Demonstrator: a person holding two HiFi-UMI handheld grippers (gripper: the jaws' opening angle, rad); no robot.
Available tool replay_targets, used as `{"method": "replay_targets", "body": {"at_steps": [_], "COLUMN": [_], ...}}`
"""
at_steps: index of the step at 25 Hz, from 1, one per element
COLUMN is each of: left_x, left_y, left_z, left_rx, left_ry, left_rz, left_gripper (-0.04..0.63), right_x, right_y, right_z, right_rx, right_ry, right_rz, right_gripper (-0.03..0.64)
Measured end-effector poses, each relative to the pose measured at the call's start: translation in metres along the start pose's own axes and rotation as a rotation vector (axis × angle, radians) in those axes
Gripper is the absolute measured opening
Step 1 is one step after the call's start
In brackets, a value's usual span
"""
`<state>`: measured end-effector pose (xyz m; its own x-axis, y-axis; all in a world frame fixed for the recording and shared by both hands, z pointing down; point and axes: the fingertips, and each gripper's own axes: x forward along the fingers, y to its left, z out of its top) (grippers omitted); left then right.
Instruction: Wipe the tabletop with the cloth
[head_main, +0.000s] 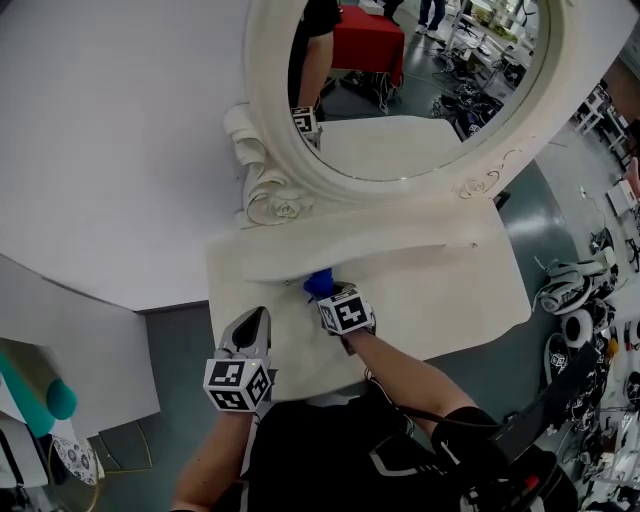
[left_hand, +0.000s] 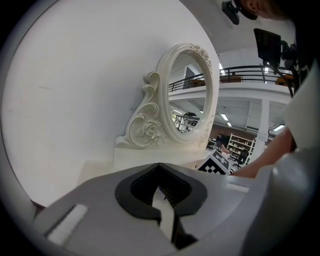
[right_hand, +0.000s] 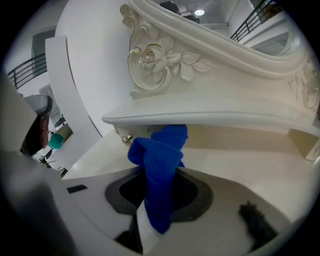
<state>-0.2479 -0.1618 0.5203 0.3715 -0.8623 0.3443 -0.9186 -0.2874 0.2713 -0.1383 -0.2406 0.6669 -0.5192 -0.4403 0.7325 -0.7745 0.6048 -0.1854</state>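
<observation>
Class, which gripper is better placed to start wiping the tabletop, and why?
The right gripper: its jaws are shut on the blue cloth over the tabletop. The left gripper is shut and empty.

Grey left gripper (head_main: 252, 325) and right gripper (head_main: 327, 297), black-and-white marker cube (head_main: 238, 385) fitted on each, black top (head_main: 330, 455) worn, black cable (head_main: 440, 418)

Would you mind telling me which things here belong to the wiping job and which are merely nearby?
For the job: blue cloth, right hand-held gripper clamping it, cream tabletop.
Merely nearby: ornate oval mirror, its shelf, left hand-held gripper, shut and empty.
</observation>
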Motion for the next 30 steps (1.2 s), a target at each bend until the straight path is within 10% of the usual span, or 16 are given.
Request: {"method": "replay_targets", "body": {"at_steps": [30], "left_x": [0.078], "left_y": [-0.122], "left_z": [-0.001], "left_rx": [0.045], "left_ry": [0.045], "left_rz": [0.021], "left_gripper": [0.009], "right_x": [-0.055], "right_y": [-0.122], "right_z": [-0.022], "right_rx": [0.038], "right_ry": [-0.019], "right_rz": [0.032], "right_gripper": [0.120]}}
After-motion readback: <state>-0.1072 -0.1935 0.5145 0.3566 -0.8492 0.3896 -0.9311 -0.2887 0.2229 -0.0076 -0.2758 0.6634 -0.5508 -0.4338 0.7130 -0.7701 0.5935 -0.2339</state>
